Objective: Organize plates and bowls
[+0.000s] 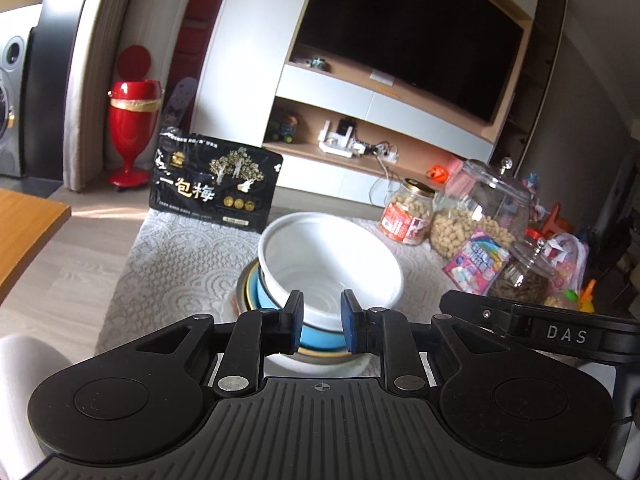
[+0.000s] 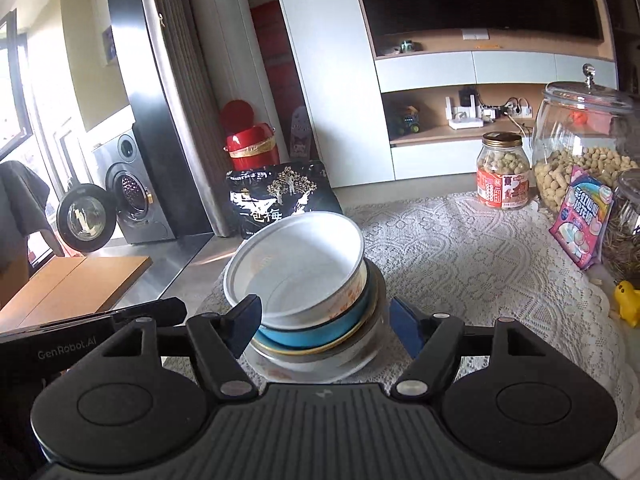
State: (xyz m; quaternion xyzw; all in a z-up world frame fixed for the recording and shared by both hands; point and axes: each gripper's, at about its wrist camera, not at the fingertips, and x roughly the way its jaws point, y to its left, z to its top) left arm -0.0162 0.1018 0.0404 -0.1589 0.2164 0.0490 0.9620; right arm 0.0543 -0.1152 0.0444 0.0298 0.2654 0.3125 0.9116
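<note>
Bowls stacked, both grippers close by

The left gripper (image 1: 322,322) is partly open, holding nothing; the right gripper (image 2: 326,326) gapes wide around the stack, maybe not touching. The white bowl (image 1: 332,260) sits tilted in the blue bowl (image 2: 316,332); next, straighten it. Behind it, the peanut jar (image 2: 576,148) is half full.

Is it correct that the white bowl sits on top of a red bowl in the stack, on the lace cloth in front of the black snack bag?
Not quite: the bowl under the white bowl is blue, not red, as the right wrist view shows. The rest holds: the stack stands on the lace cloth, in front of the black snack bag.
</note>
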